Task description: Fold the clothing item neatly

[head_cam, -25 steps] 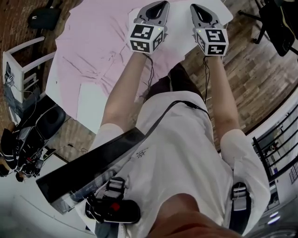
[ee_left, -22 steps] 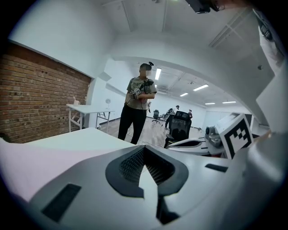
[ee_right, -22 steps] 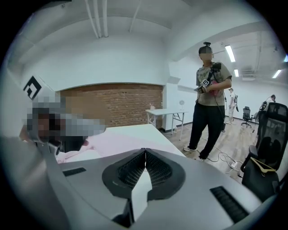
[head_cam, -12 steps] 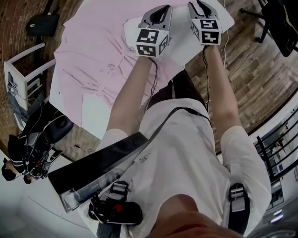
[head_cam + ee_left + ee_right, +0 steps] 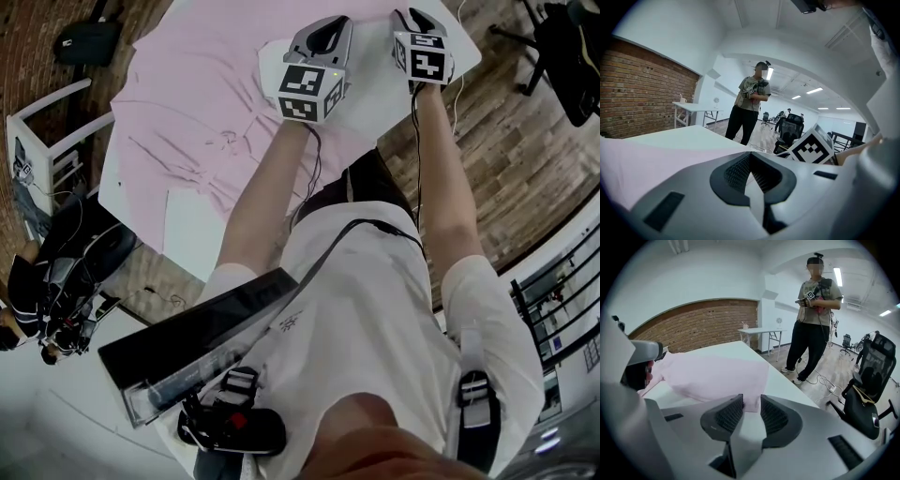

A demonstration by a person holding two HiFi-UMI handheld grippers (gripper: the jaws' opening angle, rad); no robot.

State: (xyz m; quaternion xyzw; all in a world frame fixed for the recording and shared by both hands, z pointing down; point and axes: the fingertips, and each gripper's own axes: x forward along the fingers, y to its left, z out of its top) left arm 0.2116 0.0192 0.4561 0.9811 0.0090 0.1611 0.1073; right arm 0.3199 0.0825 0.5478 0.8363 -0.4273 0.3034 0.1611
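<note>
A pink shirt point(image 5: 187, 103) lies spread on the white table point(image 5: 183, 220). My left gripper point(image 5: 328, 23) is at its near edge. In the left gripper view its jaws point(image 5: 751, 171) are shut, with pink cloth point(image 5: 637, 159) running under them. In the right gripper view the shirt point(image 5: 712, 373) rises in a ridge to the left gripper point(image 5: 644, 364), which looks shut on it. My right gripper point(image 5: 419, 21) sits lower to the right. Its jaws point(image 5: 750, 411) have just been opening. A corner of the shirt lies loose between the pads, with gaps on both sides.
A person point(image 5: 815, 310) holding grippers stands beyond the table's far edge, with cables on the wooden floor nearby. Black office chairs point(image 5: 869, 399) stand to the right and a second white table point(image 5: 757, 333) is near the brick wall. A white frame point(image 5: 37, 141) and dark gear sit left of the table.
My right gripper has moved forward and down towards the table, and its jaws have parted. My left gripper has sunk a little and stays shut.
</note>
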